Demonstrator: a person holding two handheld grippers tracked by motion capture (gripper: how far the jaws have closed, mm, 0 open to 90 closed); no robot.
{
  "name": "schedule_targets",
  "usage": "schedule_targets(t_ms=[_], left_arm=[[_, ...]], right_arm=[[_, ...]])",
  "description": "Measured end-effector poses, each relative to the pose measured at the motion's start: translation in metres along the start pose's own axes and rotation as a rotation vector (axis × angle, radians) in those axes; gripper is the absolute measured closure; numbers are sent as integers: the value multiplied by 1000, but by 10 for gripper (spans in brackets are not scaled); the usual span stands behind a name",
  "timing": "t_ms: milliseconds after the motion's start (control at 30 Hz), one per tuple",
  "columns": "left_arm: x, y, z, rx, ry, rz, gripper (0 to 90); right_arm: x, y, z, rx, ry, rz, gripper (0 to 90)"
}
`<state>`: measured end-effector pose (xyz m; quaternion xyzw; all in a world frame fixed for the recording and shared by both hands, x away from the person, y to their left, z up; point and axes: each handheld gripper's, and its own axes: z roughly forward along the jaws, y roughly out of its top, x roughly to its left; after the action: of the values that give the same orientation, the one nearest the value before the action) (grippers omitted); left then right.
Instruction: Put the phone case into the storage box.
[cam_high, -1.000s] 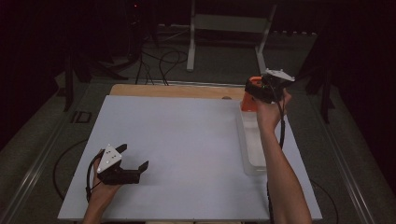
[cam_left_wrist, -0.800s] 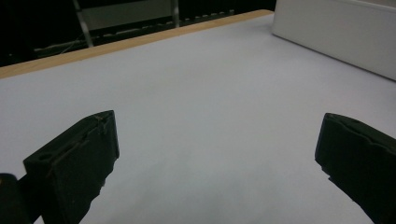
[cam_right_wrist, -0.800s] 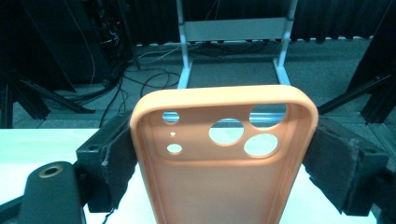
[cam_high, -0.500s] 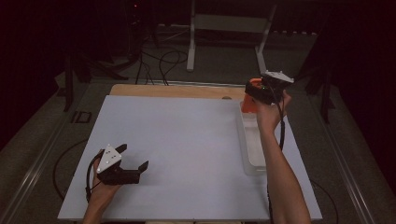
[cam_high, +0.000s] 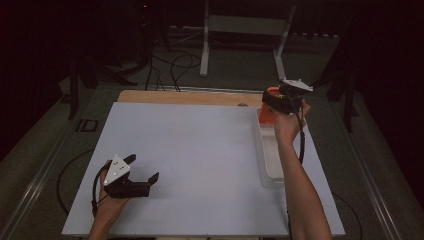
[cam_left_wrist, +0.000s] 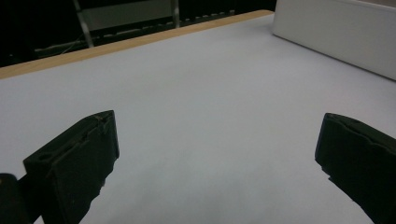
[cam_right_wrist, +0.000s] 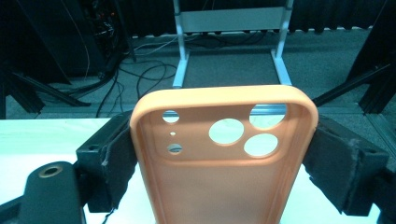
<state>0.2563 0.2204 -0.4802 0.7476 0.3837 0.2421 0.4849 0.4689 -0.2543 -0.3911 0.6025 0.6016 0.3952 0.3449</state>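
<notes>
Moved since earlier: honestly barely anything. The right gripper sits at the same far-right spot it held a second ago, maybe a hair shifted, and the left gripper hasn't budged from the near-left corner.

Right gripper: held up over the far end of the white tray, person's right hand wrapped around it from below, cable hanging down along the forearm.

Right fingers: closed on the orange phone case. In the right gripper view one padded finger presses each long edge, so the case is pinched across its width.

Phone case: upright in the grip, camera end up, inner side facing the lens. You can see straight through the round camera cutouts to the floor and metal stand behind. From the high view it's just an orange patch poking out beside the gripper, above the tray's far end – can't tell if it's touching the tray or clear of it.

Left gripper: resting low on the white tabletop, left hand behind it.

Left fingers: spread wide, nothing between them – the left gripper view has just bare tabletop between the two black fingers.

Tray: long white thing along the right edge of the tabletop; its side wall also shows up in the left gripper view.
</notes>
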Motion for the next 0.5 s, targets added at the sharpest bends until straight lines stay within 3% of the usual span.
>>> schedule_targets(t_ms=[500], left_arm=[[0, 0, 1, 0, 0, -1, 4]], right_arm=[[-4, -5, 5, 16, -6, 8, 162]])
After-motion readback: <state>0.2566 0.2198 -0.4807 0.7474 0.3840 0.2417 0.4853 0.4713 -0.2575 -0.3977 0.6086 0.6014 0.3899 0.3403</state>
